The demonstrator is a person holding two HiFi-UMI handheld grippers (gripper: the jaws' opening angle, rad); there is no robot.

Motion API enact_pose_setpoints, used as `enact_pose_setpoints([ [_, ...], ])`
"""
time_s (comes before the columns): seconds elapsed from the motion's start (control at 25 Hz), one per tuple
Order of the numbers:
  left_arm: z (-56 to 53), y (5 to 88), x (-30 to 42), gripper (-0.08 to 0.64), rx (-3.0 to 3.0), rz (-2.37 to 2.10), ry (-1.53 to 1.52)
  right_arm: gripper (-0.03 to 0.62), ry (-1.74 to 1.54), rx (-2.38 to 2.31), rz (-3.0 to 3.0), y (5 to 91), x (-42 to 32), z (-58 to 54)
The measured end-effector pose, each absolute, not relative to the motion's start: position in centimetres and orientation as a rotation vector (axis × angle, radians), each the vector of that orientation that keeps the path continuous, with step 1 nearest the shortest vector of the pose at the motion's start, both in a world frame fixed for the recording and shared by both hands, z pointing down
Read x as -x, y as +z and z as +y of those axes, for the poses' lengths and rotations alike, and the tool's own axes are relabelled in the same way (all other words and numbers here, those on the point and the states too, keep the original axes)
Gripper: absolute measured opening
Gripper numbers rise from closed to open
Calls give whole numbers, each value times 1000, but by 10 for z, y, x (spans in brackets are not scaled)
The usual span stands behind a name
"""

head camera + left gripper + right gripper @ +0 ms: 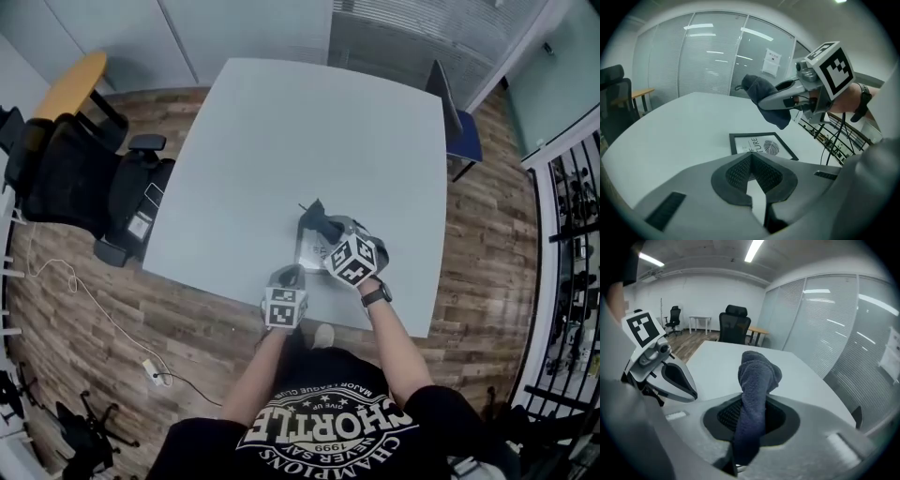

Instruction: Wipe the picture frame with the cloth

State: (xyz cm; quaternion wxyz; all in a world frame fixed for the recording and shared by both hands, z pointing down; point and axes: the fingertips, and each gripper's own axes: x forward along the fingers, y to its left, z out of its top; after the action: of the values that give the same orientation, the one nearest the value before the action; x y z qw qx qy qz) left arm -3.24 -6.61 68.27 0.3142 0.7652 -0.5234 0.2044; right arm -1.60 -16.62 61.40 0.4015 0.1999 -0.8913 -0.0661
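While the right gripper (pixel 751 420) is clamping the cloth (pixel 758 373) above the picture frame (pixel 761 146), the left gripper (pixel 752 173) is hovering, jaws together.

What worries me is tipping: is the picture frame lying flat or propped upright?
Lying flat: the picture frame rests face up on the table, its print showing in the left gripper view.

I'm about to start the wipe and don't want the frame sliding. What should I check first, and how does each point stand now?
1. Grip on cloth: ok, clamped in right gripper.
2. Lie of picture frame: ok, flat on table, face up.
3. Contact of cloth with frame: not ok, it hangs above it.
4. Bracing by left gripper: not ok, jaws together, empty, short of the frame's near edge.
5. Dirty spots on the frame: cannot tell.
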Motion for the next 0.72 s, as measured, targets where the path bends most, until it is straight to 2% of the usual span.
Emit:
enact_pose_setpoints([
  [0.36,-69,729,51,5,-1935,-1321,579,72,-337,-149,-2028,701,72,-167],
  [0.72,-74,742,52,5,-1868,-1270,614,72,-447,-6,-1865,742,82,-172],
])
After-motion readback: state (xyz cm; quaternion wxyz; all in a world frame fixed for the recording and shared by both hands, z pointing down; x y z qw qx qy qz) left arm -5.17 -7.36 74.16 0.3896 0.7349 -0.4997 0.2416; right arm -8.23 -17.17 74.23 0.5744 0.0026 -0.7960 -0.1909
